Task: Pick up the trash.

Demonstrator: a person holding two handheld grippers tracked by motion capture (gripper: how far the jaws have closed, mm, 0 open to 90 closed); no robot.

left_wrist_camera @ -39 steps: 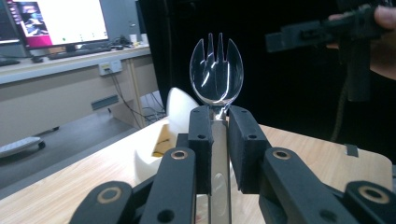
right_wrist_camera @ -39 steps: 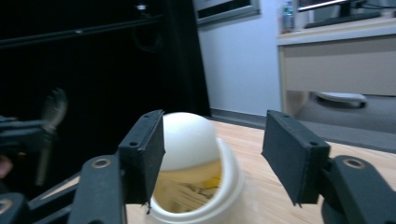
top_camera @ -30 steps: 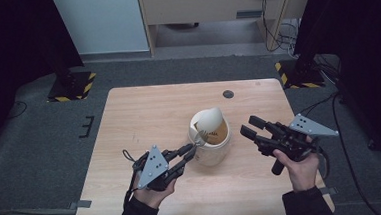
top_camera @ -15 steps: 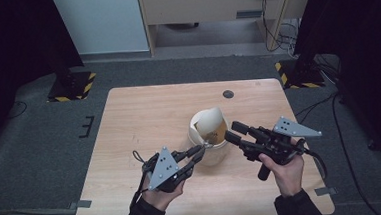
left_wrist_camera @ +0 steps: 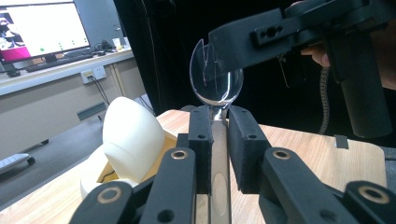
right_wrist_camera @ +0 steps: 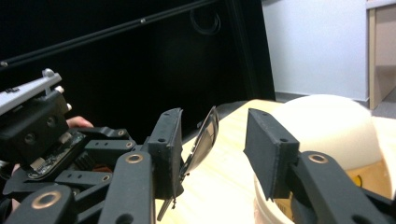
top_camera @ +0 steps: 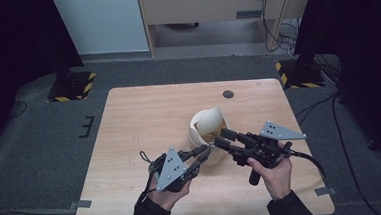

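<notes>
Left hand: the left hand (top_camera: 169, 189) comes in from the bottom edge, its left hand-held gripper (top_camera: 203, 151) aimed up and right toward the tub.
Right hand: the right hand (top_camera: 275, 171) sits lower right, its right hand-held gripper (top_camera: 219, 139) pointing left across the tub's front.
Change: both hands have closed in over the last second, and the right one has swung in from the counter's right side to meet the left.
Left grip: pressed together on the handle of a clear plastic spoon (left_wrist_camera: 216, 81), bowl standing up past the tips.
Right grip: spread wide, jaws either side of the spoon's bowl (right_wrist_camera: 204, 137); contact, cannot tell.
Tub: the cream round tub with its tilted lid (top_camera: 208, 126) stands mid-right on the light wooden counter (top_camera: 144, 120), just behind both tips.
</notes>
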